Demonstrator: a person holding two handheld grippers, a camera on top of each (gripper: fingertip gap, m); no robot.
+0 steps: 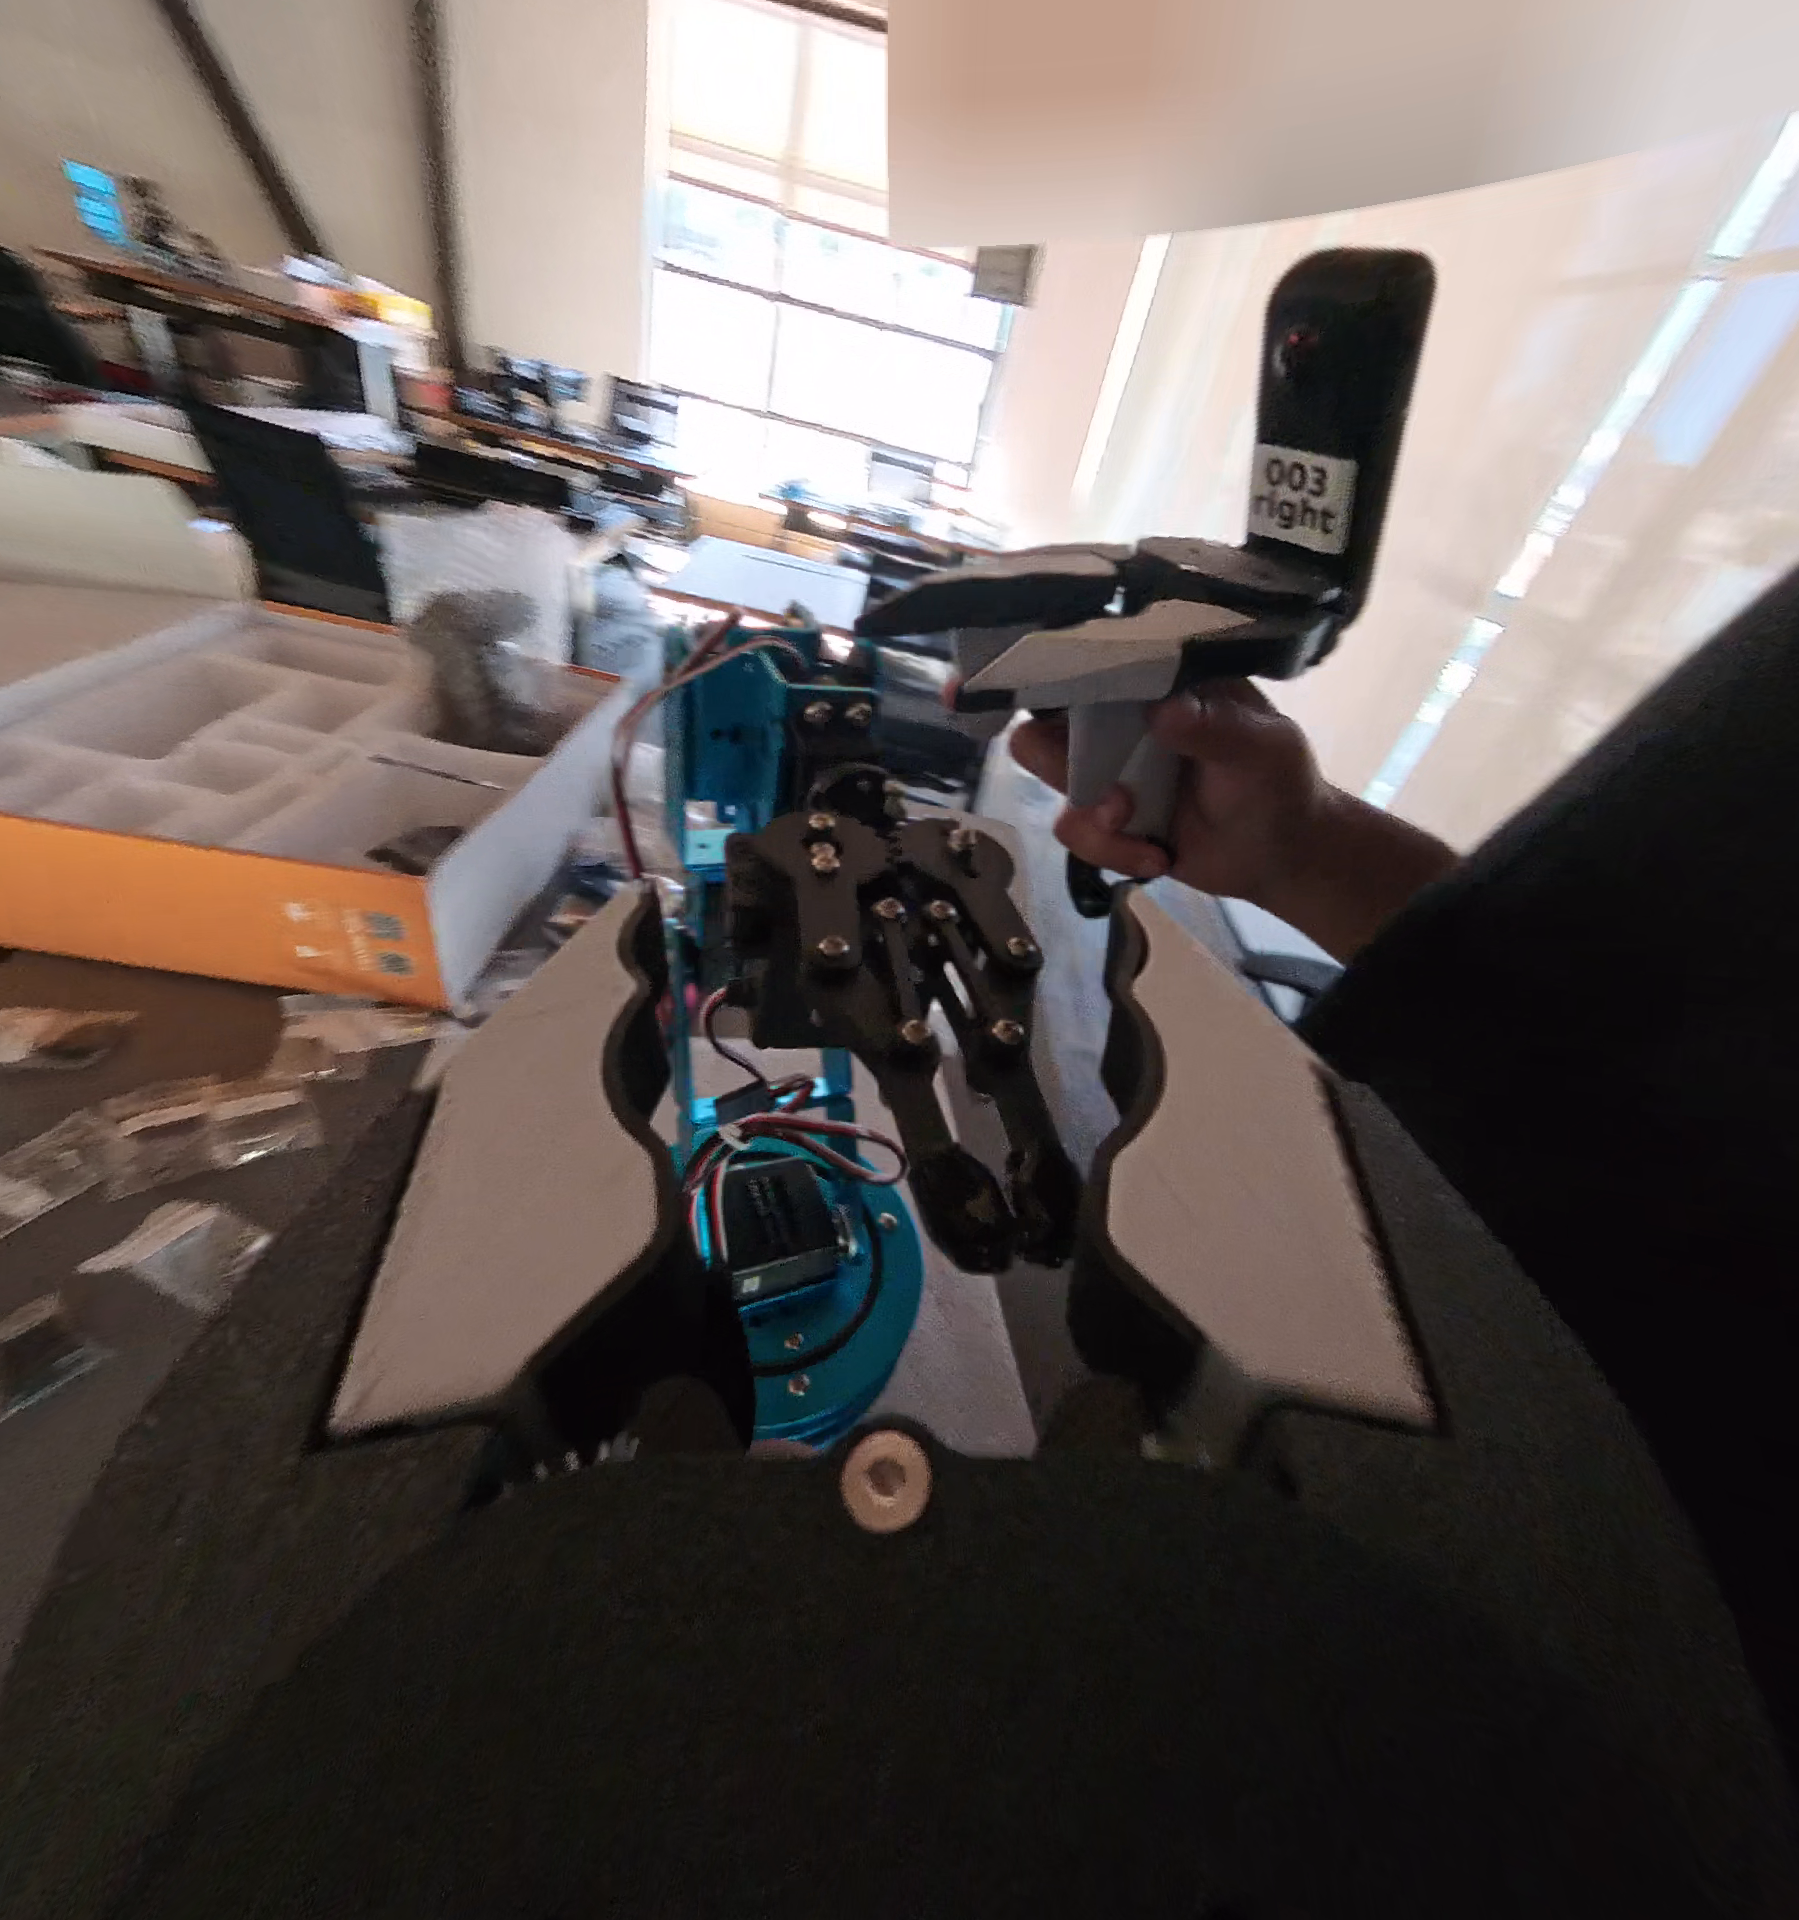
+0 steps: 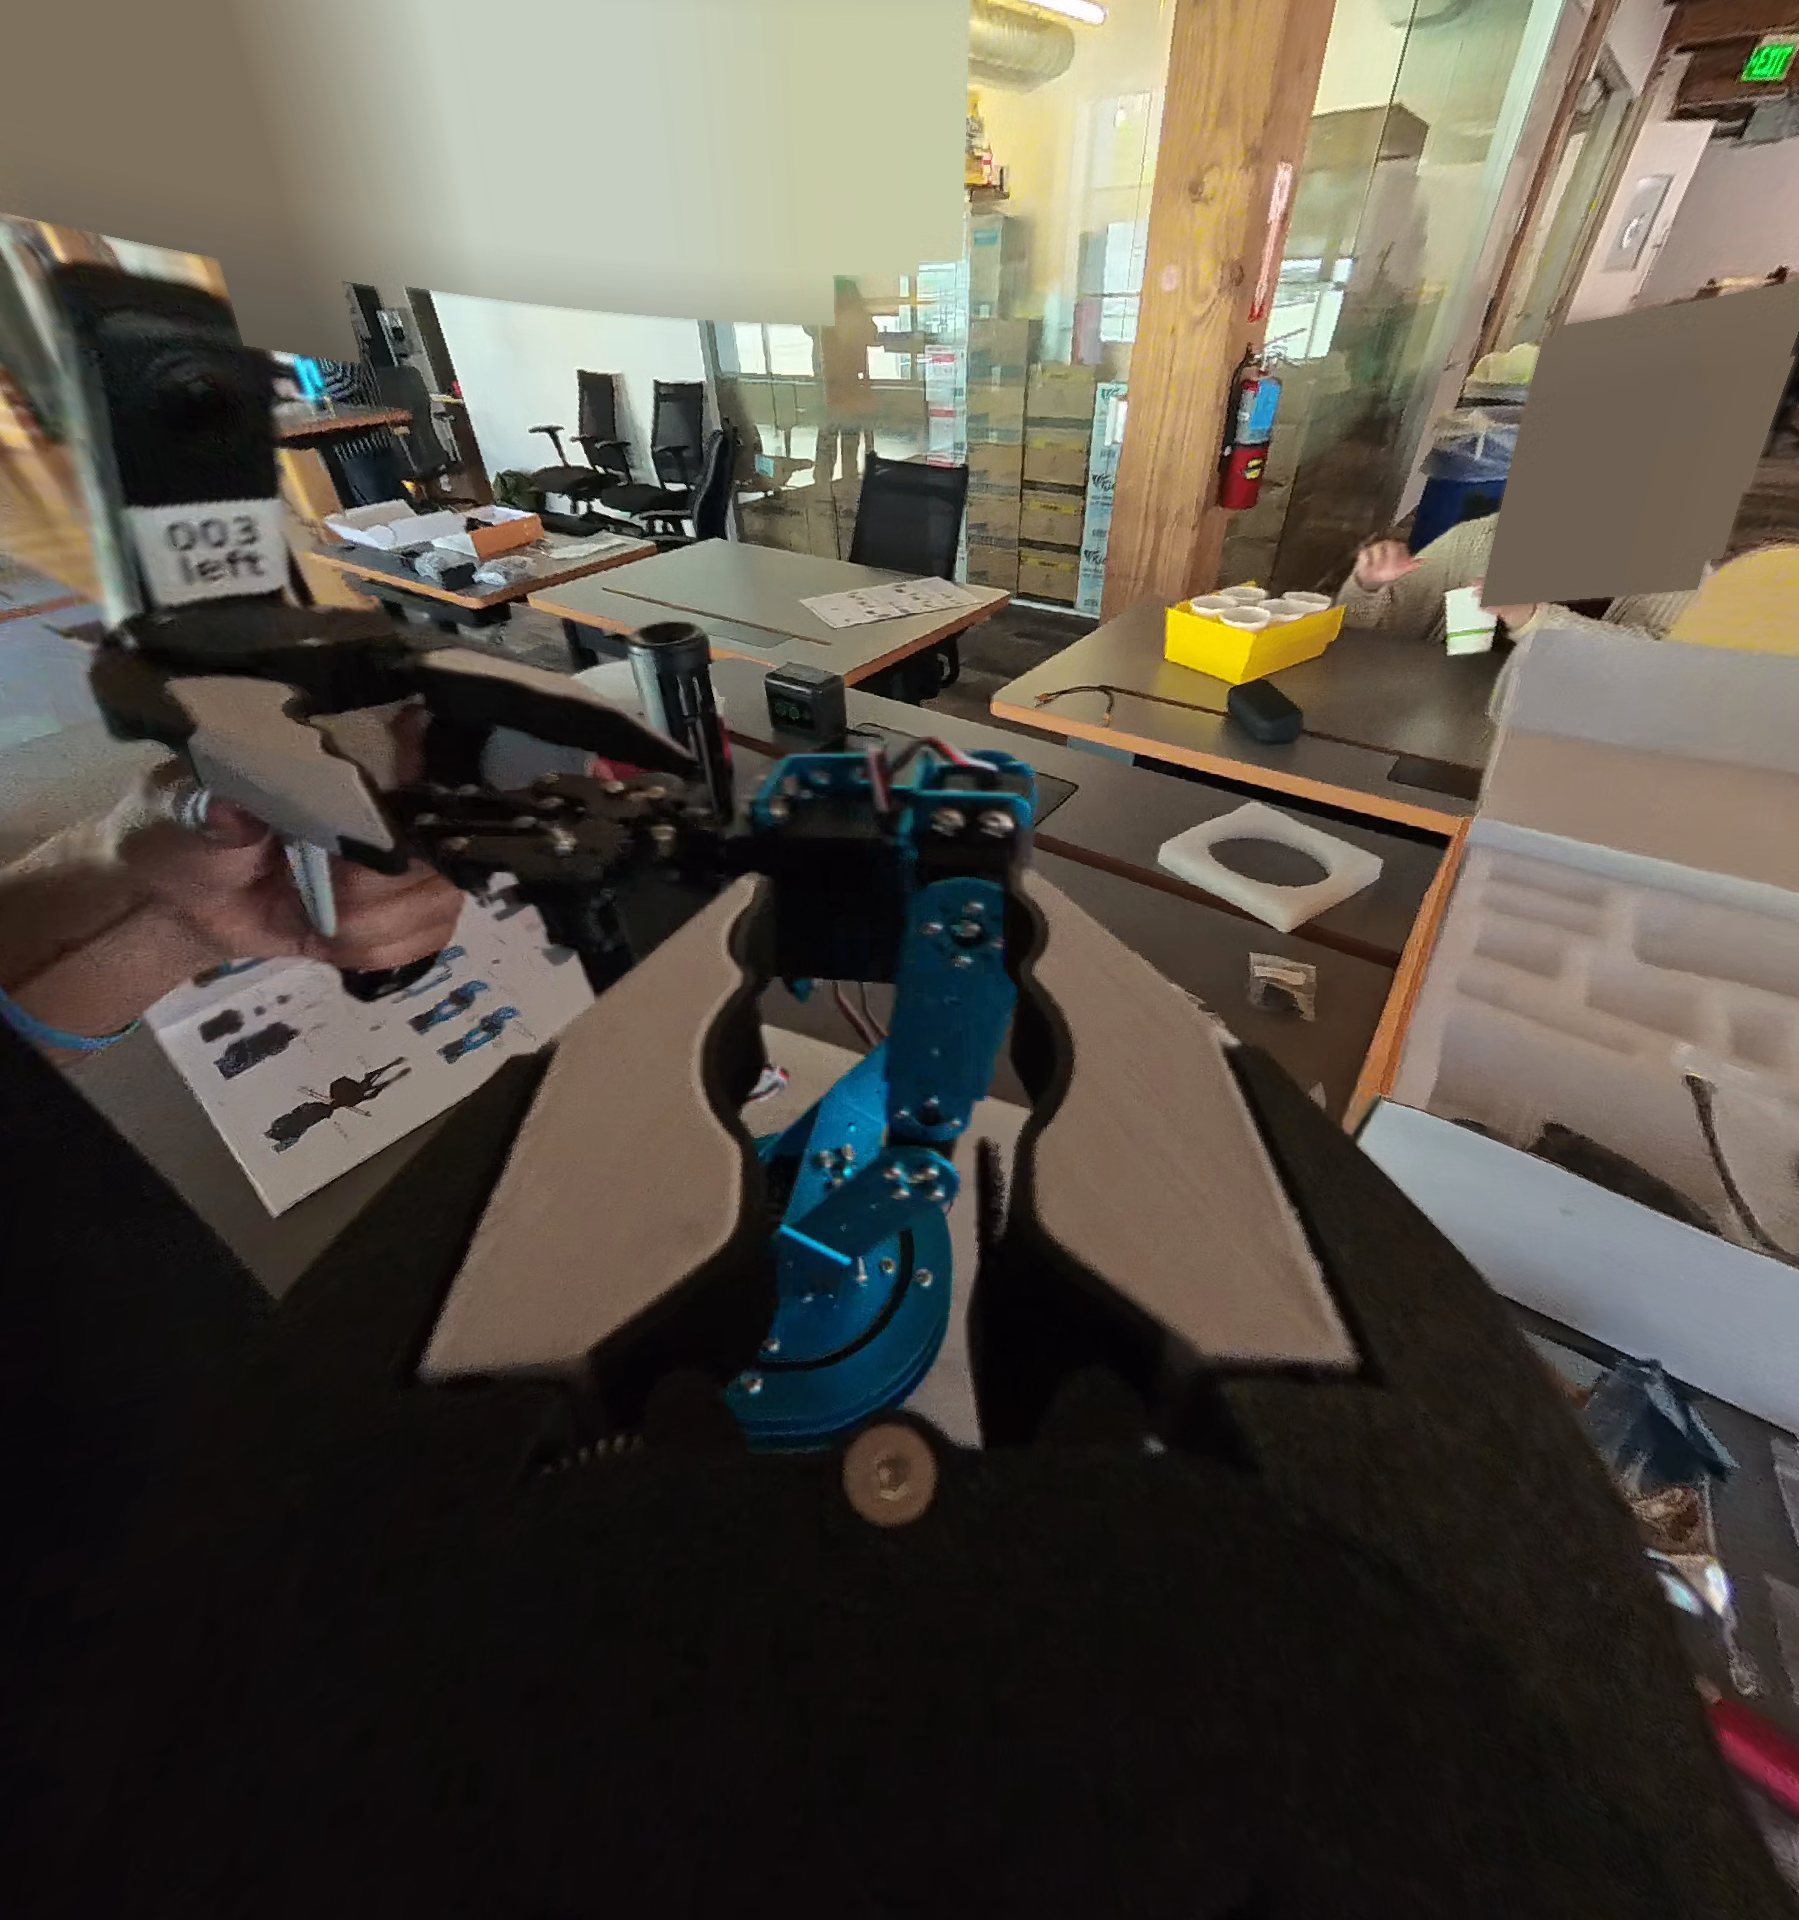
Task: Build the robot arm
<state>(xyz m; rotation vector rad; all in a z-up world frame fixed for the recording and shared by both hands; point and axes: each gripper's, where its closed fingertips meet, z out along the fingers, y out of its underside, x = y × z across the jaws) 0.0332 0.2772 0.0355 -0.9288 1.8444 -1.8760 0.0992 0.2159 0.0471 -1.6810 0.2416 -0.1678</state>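
Note:
A small blue metal robot arm (image 2: 957, 1018) stands on a round blue base (image 1: 853, 1309) on the dark table. Its black claw (image 1: 874, 987) hangs forward and down. My left gripper (image 1: 884, 914) is open wide with the claw between its fingers; there is a gap on both sides. It also shows in the right wrist view (image 2: 542, 800), held in a hand, around the claw (image 2: 562, 821). My right gripper (image 2: 884, 894) is shut on the arm's upper joint, one pad on the black servo (image 2: 833, 894), the other on the blue bracket. It also shows in the left wrist view (image 1: 916, 649) at the arm's top.
An orange and white box (image 1: 178, 894) with a foam insert lies to the left, with plastic bags (image 1: 147, 1143) in front of it. A printed sheet (image 2: 303, 1070), a white foam ring (image 2: 1269, 862), a small bag (image 2: 1281, 982) and a white foam-lined box (image 2: 1653, 987) surround the arm. The round blue base (image 1: 853, 1309) is about 20 centimeters from both grippers' fingertips.

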